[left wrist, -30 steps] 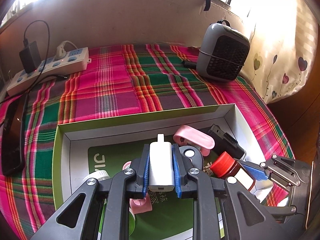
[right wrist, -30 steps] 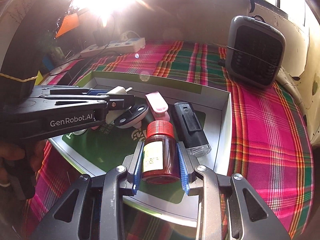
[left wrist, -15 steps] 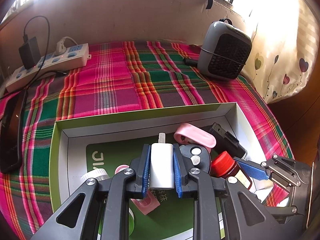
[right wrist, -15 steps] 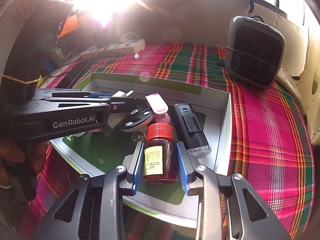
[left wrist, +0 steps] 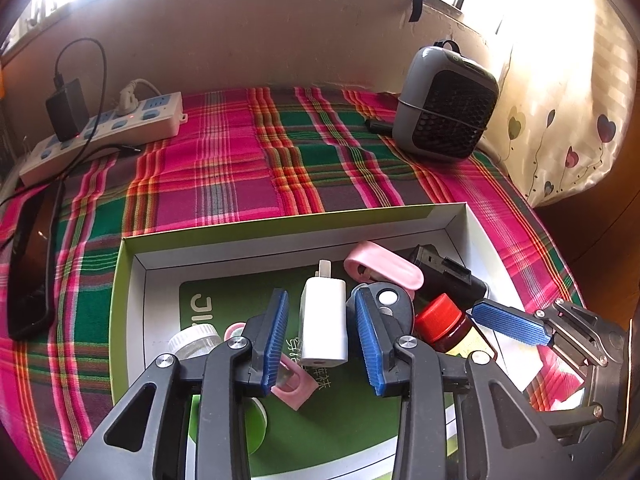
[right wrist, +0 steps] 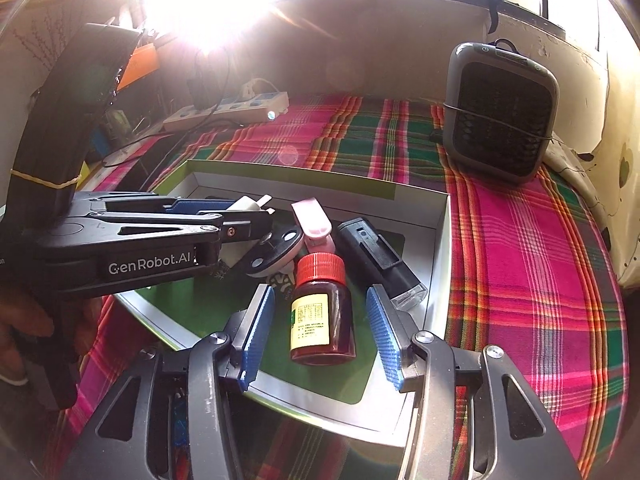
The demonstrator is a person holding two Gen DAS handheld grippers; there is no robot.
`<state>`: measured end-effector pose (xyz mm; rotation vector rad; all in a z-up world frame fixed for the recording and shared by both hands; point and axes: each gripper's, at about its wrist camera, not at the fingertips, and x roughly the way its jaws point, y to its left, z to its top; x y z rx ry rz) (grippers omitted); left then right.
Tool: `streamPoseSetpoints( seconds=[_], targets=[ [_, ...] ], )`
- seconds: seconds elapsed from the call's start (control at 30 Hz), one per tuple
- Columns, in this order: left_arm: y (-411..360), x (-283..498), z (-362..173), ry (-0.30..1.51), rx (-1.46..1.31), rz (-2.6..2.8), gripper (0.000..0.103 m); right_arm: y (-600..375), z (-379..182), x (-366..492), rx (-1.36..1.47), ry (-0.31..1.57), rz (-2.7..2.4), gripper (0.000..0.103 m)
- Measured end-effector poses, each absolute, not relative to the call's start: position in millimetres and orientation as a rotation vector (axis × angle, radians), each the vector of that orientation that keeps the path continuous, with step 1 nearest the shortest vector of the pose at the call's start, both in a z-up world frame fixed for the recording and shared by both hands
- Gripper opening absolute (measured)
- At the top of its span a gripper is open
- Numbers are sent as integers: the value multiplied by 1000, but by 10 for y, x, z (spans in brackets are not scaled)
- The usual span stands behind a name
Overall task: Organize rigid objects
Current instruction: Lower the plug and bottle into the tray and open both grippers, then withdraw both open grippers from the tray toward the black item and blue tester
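Left gripper (left wrist: 322, 338) spread wide, white charger (left wrist: 323, 322) loose between the pads, lying in the box (left wrist: 280, 226). Right gripper (right wrist: 320, 330) also parted around the red-capped bottle (right wrist: 321, 312), no contact. Risk judged: pads snagging either item on pull-back, bottle knocked into black case (right wrist: 378, 260) just right.

Woven plaid cloth (left wrist: 224, 168); glossy plastic charger (left wrist: 324, 324).

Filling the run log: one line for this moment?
left gripper: open, white charger released | right gripper: open, red-capped bottle released | both in box
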<state>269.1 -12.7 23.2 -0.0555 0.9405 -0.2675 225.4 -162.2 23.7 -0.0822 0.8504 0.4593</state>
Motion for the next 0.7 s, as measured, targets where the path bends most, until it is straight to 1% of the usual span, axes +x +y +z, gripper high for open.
streamPoseSetpoints(
  seconds=[0.37,0.7],
  targets=[
    [-174,2365,425,892,-6,-243,35,-1733,307,2110,-42,839,432,49],
    [-107,1958,567,851,-28,-217,35,-1807,369,1896,-34,823,418,49]
  ],
)
